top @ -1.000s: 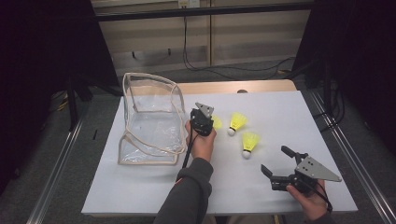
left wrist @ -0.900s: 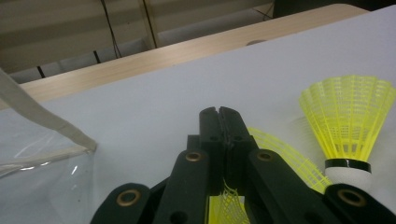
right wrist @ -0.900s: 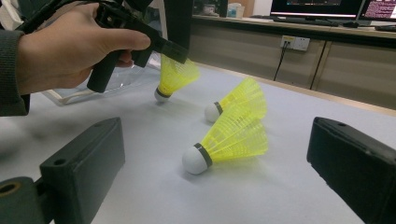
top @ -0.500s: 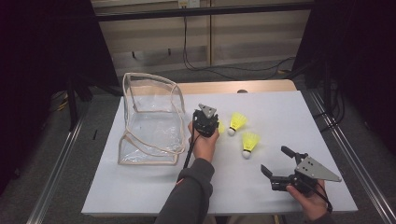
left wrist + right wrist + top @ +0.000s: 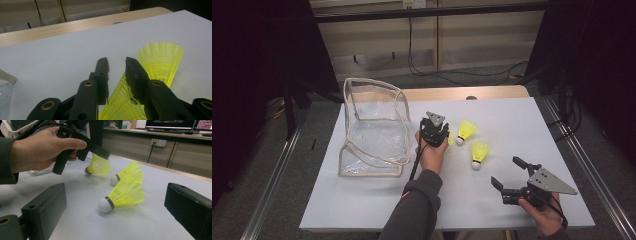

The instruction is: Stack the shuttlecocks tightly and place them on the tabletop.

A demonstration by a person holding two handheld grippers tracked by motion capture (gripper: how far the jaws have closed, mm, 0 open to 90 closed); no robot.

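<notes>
Nearest, R claw (image 5: pixel 508 176) sits low at the desk's front right, held in the person's right hand (image 5: pixel 543 212); jaws spread wide, nothing between them. Its grey three-cornered plate (image 5: pixel 551 181) points right. In right gripper view the two black jaws frame a yellow shuttlecock (image 5: pixel 123 196) lying on its side, white cork toward the camera-left, skirt away; apart from both jaws, no contact.

Next back, same shuttlecock in high view (image 5: pixel 478 153) lies on the white desk sheet (image 5: pixel 362 205), just behind and left of R claw. 2nd shuttlecock (image 5: pixel 466 131) is just beyond it, near but not touching, cork toward the front-left.

Mid-desk: L claw (image 5: pixel 446 138) held in the left hand (image 5: pixel 431 153), grey-sleeved forearm (image 5: pixel 414 210) coming up from the bottom edge, black cable (image 5: pixel 416 162) trailing along the wrist. Left gripper view: jaws [no pt] stand narrowly apart, tips not meeting, w/ the mesh skirt of a 3rd shuttlecock (image 5: pixel 122 105) in the gap, mesh against the right-hand jaw's inner face. Whether the other jaw touches it: cannot tell. In right gripper view this one (image 5: pixel 98 166) lies on the desk under L claw, cork on the surface.

Left of L claw: clear plastic pouch (image 5: pixel 372 131) w/ beige edging, standing open, well apart from the shuttlecocks.

Far: bare wood desk edge (image 5: pixel 492 93) past the sheet.
</notes>
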